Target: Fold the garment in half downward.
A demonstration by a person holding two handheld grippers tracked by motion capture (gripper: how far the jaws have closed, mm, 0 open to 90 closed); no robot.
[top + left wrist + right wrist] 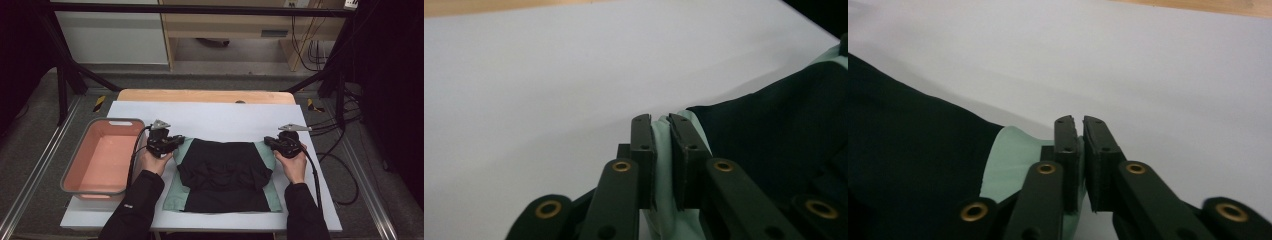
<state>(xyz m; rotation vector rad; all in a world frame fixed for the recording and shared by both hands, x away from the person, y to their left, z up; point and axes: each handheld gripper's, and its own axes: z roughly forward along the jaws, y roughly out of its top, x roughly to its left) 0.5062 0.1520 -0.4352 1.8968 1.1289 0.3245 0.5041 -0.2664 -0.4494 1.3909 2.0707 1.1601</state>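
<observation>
Left gripper and right gripper each clench a mint corner of the garment, at 10 and 2 o'clock; cloth is light, limp, best held by edges.

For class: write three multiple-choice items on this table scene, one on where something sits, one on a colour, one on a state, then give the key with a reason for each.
1. Where is the tub?
A. left of the garment
B. right of the garment
C. on top of the garment

2. What colour are the garment's side edges?
A. red
B. mint green
C. yellow

3. What are both tongs doing?
A. standing wide open above the table
B. shut on the garment's edges
C. resting inside the tub

Key:
1 A: the tub stands at the table's left edge, beside the garment.
2 B: pale green strips flank the black middle.
3 B: the left tongs and the right tongs each pinch green cloth.
</observation>
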